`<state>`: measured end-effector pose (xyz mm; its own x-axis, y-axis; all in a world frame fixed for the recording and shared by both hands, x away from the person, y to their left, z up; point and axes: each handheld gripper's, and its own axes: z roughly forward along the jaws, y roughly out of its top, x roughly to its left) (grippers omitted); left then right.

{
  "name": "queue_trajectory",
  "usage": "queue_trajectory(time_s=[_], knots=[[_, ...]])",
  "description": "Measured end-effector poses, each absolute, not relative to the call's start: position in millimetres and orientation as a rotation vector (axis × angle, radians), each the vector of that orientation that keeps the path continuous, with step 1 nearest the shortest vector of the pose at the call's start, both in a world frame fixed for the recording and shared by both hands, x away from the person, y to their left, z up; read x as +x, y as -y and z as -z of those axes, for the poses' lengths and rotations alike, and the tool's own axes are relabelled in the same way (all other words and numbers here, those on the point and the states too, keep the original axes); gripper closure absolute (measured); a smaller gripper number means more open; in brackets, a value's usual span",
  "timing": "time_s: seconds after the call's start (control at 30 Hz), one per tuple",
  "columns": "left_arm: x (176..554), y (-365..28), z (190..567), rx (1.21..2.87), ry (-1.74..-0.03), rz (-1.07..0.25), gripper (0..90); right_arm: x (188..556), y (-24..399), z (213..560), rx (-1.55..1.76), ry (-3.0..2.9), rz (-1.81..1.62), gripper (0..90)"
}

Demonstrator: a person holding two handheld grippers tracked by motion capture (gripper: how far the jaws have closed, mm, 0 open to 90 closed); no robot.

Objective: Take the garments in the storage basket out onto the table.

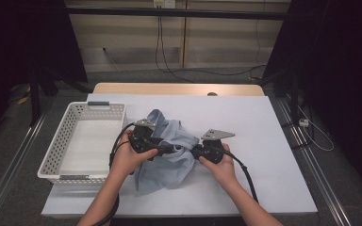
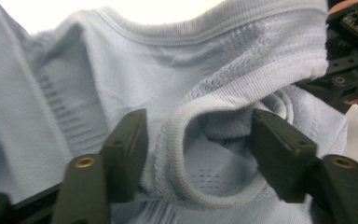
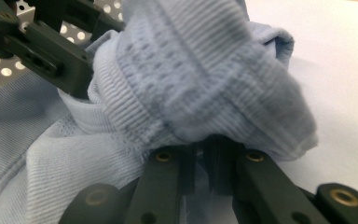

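A light blue knit garment (image 1: 166, 162) lies crumpled on the white table cover, between my two grippers. My left gripper (image 1: 169, 149) points right into the cloth. In the left gripper view its jaws (image 2: 200, 149) stand apart around a ribbed cuff (image 2: 186, 140) of the garment, and the pads do not squeeze it. My right gripper (image 1: 189, 151) points left and meets the cloth from the other side. In the right gripper view its jaws (image 3: 205, 163) are pinched together on a bunched fold of the garment (image 3: 205, 70). The left gripper's black jaw (image 3: 60, 60) shows beside that fold.
A white perforated basket (image 1: 56, 146) stands on the left of the table, close to the garment. The white cover (image 1: 268, 155) stretches bare to the right and toward the back. Dark stands and cables sit on the floor beyond the wooden table edge (image 1: 179, 88).
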<state>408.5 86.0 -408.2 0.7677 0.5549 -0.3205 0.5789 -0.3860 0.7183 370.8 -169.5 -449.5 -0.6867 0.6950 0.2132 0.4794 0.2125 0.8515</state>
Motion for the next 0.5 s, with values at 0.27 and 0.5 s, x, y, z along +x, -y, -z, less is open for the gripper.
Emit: queue_trajectory(time_s=[0.27, 0.5], knots=[[409, -85, 396, 2.051, -0.806, -0.017, 23.2, 368, 168, 448, 1.116, -2.265, -1.473, 83.7], [410, -77, 390, 2.051, -0.773, -0.027, 20.7, 365, 169, 448, 1.111, -2.262, -1.478, 83.7]])
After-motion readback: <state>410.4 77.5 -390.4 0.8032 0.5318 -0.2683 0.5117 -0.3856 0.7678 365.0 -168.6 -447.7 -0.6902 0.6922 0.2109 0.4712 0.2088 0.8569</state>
